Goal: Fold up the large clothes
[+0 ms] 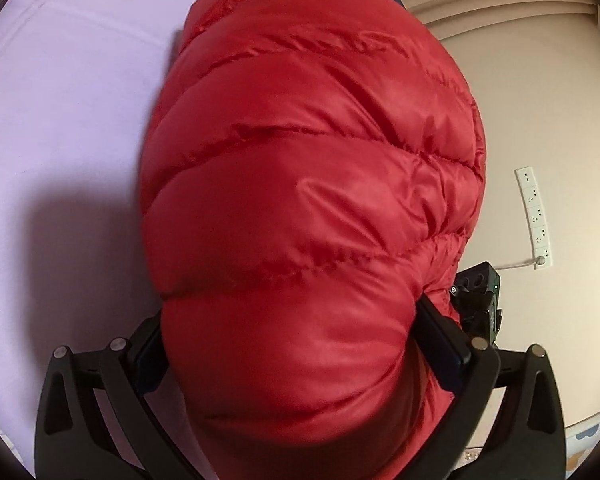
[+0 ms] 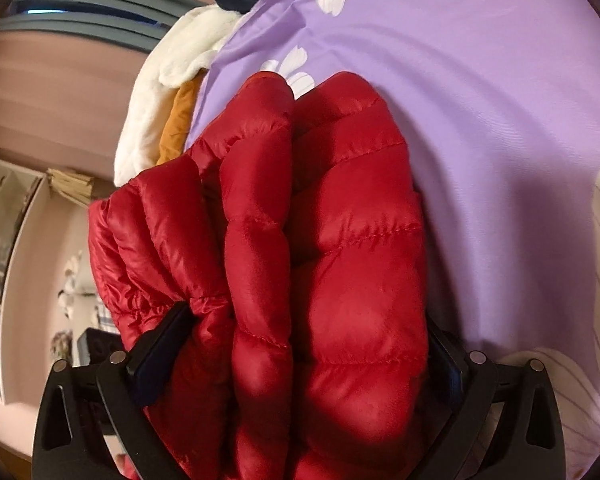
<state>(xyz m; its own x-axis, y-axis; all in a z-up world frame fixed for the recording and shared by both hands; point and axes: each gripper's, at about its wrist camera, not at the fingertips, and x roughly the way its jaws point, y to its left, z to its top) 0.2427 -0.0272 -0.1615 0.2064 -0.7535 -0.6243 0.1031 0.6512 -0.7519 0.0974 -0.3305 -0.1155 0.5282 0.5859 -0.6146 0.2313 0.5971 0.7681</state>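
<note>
Nearest my cameras, my left tongs (image 1: 296, 356) and right tongs (image 2: 296, 356) each stand widely parted yet clamped on a thick bundle of the red puffer jacket (image 1: 312, 184), which bulges between the fingers. Beyond, the jacket extends over the lilac bed sheet (image 2: 480, 100). Farthest, a white fleece garment (image 2: 172, 80) lies at the bed's edge.

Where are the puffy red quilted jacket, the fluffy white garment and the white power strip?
puffy red quilted jacket (image 1: 300, 200), left wrist view, middle quilted panel.
fluffy white garment (image 2: 160, 92), right wrist view, its folded edge.
white power strip (image 1: 534, 216), left wrist view, its centre.
</note>
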